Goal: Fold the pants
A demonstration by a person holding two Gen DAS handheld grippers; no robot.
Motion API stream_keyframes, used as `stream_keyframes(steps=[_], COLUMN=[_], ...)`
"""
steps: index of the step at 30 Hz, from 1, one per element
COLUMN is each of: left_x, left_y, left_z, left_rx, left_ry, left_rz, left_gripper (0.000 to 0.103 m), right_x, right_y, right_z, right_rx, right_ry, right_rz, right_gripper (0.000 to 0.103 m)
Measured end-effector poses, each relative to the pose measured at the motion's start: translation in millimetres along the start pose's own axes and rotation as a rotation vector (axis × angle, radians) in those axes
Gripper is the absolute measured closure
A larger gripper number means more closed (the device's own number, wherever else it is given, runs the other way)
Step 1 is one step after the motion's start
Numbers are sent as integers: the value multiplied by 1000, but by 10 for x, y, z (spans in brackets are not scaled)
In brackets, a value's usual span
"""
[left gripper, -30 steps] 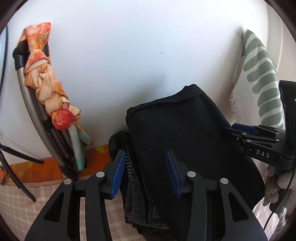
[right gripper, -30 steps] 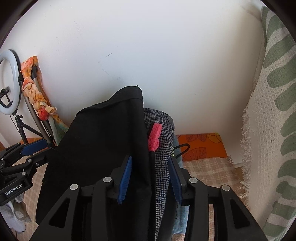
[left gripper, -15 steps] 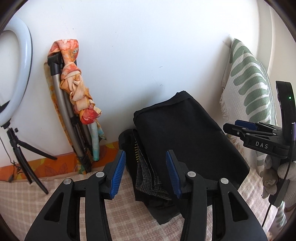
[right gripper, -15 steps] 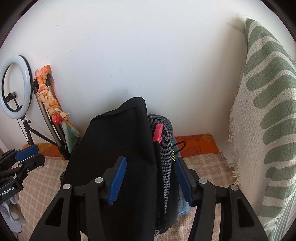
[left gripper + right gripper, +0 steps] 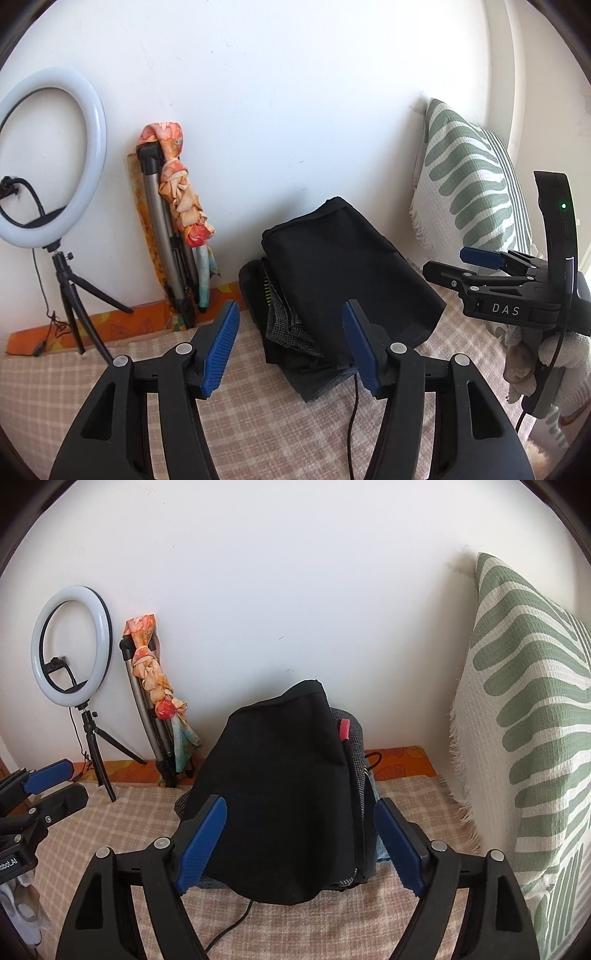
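The black pants [image 5: 280, 797] sat folded into a compact rectangle on top of a stack of other folded clothes [image 5: 288, 325], on the checked blanket [image 5: 258, 417] close to the white wall [image 5: 295, 92]; by my read the fold was done and the piece already placed, with nothing left but to back off; the top layer looked flat, edges roughly square, front edge drooping slightly over the stack toward me; under it I could see a grey houndstooth garment [image 5: 356, 746], a bit of pale blue fabric at the right base, and a red tab [image 5: 345, 729] poking up at the stack's right side; no box, basket or other container was visible, so the stack was just a free pile on the blanket; my left gripper [image 5: 291, 354] was spread wide and empty, short of the pile, nothing between the blue pads [image 5: 218, 354]; my right gripper [image 5: 299, 849] was likewise wide open and empty, with the pile seen in the gap between its fingers but not pinched as far as I could tell; a black cable [image 5: 352, 424] ran over the blanket below the pile; further out: a ring light [image 5: 51, 155] on a small tripod at left, a folded stand wrapped in an orange floral scarf [image 5: 181, 199] leaning on the wall, a green-and-white leaf-print cushion [image 5: 528, 720] at right.
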State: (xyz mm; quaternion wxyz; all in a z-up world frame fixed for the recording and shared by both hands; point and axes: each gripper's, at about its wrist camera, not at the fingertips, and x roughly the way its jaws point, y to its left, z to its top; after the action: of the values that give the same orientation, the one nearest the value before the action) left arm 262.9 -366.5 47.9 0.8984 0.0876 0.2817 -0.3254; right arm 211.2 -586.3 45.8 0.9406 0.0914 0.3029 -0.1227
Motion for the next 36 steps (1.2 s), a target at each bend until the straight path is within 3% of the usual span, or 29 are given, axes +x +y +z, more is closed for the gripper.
stream_keyframes(steps=[4, 9, 17, 28, 36], left_x=[-151, -378, -711, -981, -963], left_y=[6, 3, 52, 176, 311], left_z=[-105, -278, -594, -1082, -1256], left_rx=[-25, -32, -23, -3, -46], left_ry=[10, -4, -12, -35, -27], left_rz=[-32, -27, -11, 34, 38], left_gripper=[40, 31, 26, 26, 26], right_x=[-197, -468, -762, -886, -838], right_y=[155, 378, 663, 976, 1103], right_z=[-139, -317, -627, -1103, -1239], right_rx=[-20, -41, -19, 11, 31], right_ry=[-20, -53, -91, -104, -120], right_rz=[-20, -43, -73, -85, -94], right_gripper=[13, 2, 0, 0, 0])
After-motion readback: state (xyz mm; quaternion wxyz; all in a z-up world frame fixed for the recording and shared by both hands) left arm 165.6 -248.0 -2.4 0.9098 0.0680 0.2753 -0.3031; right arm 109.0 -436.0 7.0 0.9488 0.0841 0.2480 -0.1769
